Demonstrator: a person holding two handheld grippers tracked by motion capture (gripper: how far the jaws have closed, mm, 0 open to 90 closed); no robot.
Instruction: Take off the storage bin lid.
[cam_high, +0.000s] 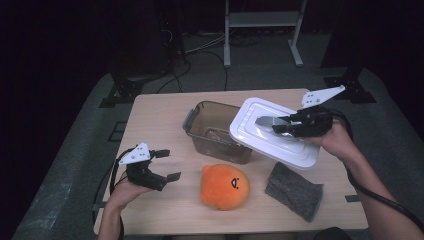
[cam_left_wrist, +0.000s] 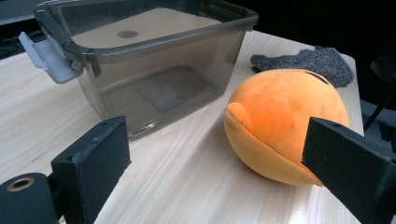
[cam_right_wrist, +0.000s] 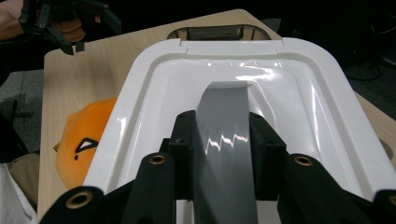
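My right gripper is shut on the grey handle of a white lid, which hangs tilted over the right side of a smoky clear plastic box. In the right gripper view the jaws press both sides of the handle, and the box rim shows beyond the lid. The box stands empty on the table. My left gripper is open near the front left, with nothing between its jaws. An orange plush toy lies to its right, close to the right jaw in the left gripper view.
A grey knitted cloth lies at the front right of the wooden table, behind the plush. The box has a pale grey latch on its left end. Dark floor, cables and stand legs surround the table.
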